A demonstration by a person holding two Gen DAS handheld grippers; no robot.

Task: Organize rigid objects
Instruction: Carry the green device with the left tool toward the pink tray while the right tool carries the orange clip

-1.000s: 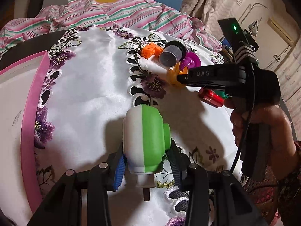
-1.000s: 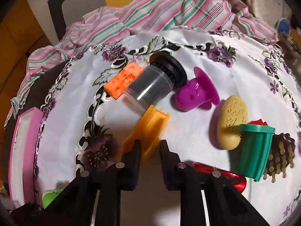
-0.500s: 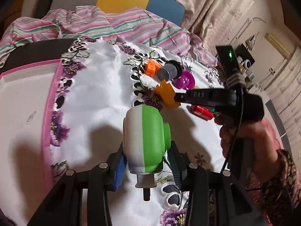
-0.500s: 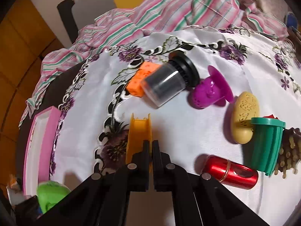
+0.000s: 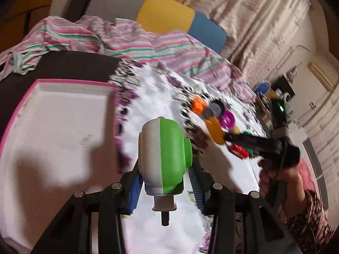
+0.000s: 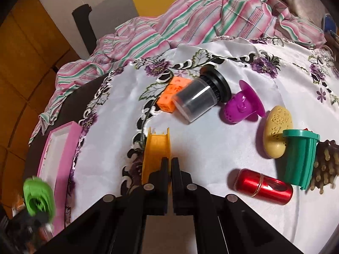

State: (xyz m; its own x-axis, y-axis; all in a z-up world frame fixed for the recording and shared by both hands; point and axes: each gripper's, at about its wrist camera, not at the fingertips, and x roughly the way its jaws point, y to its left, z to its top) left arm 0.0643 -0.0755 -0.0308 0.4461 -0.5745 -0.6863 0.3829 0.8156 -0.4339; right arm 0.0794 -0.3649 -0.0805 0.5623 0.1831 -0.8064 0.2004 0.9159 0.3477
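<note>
My left gripper (image 5: 165, 173) is shut on a green and white toy drill body (image 5: 165, 156), held above the white cloth beside the pink-rimmed white tray (image 5: 63, 127). In the right wrist view that toy (image 6: 38, 192) shows at the lower left, near the tray (image 6: 63, 146). My right gripper (image 6: 169, 163) is shut on the near edge of a yellow-orange plastic track piece (image 6: 156, 148), lifted slightly off the cloth. In the left wrist view the right gripper (image 5: 227, 137) holds that piece (image 5: 215, 130) at the right.
On the cloth lie an orange block (image 6: 171, 96), a dark clear jar (image 6: 201, 97), a purple strainer (image 6: 241, 105), a cream oval (image 6: 277, 131), a green cup (image 6: 300, 156), a red can (image 6: 262, 186) and a brown spiky brush (image 6: 326, 163). Striped fabric (image 6: 190, 25) lies behind.
The left gripper carried the toy up and left toward the tray. The right gripper closed on the yellow-orange piece and raised it a little.
</note>
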